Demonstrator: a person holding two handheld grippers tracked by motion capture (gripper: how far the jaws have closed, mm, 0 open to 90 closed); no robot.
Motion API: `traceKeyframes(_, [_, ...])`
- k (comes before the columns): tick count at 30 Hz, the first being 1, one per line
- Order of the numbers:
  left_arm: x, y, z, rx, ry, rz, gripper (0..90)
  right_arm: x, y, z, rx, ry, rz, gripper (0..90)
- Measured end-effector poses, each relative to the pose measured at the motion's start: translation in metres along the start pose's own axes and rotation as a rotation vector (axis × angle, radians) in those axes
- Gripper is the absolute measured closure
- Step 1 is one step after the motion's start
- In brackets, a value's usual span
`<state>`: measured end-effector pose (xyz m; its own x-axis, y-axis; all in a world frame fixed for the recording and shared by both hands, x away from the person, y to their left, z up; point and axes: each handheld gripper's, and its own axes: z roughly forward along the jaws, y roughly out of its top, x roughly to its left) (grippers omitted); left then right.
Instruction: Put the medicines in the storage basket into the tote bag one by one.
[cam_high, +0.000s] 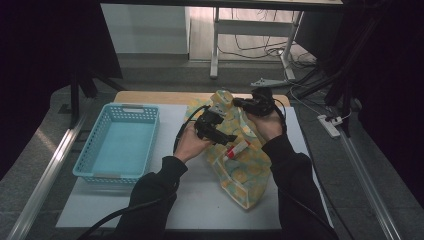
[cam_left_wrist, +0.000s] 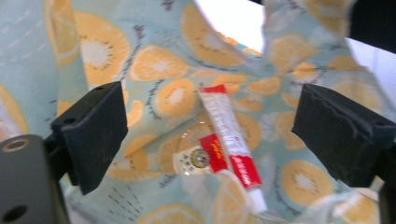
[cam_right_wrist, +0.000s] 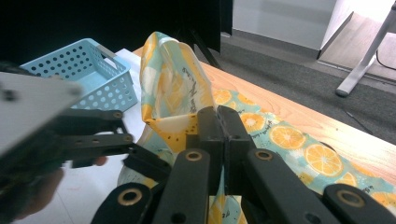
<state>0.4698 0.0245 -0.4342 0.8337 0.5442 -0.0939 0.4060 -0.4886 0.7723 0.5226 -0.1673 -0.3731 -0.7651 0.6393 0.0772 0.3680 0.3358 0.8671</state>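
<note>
A cloth bag (cam_high: 243, 172) printed with orange slices lies on the white mat. My right gripper (cam_high: 236, 102) is shut on the bag's upper edge (cam_right_wrist: 170, 84) and holds it lifted, jaws (cam_right_wrist: 223, 126) pressed together on the fabric. A red-and-white tube (cam_left_wrist: 229, 140) lies on the bag's fabric, over a round clear thing with a label (cam_left_wrist: 191, 158). In the high view the tube (cam_high: 237, 148) sits just below my left gripper (cam_high: 228, 138). In its own view the left gripper (cam_left_wrist: 215, 133) is open, one pad on each side of the tube and both clear of it.
A light blue perforated basket (cam_high: 131, 107) stands at the left of the mat, with nothing in it; its wall (cam_right_wrist: 79, 70) shows behind the left gripper in the right gripper view. The wooden tabletop (cam_right_wrist: 289, 112) runs along the far side. White mat (cam_high: 200, 205) lies in front of the bag.
</note>
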Motion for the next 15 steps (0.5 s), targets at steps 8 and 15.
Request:
traceKeyframes(8, [-0.011, -0.001, -0.023, -0.032, -0.033, 0.002, 4.4, -0.001, -0.002, 0.001, 0.006, 0.001, 0.005, 89.6])
traceKeyframes(15, [-0.017, -0.004, -0.043, -0.046, -0.033, -0.005, 2.8, -0.003, -0.004, 0.001, 0.012, 0.0, 0.009, 89.6])
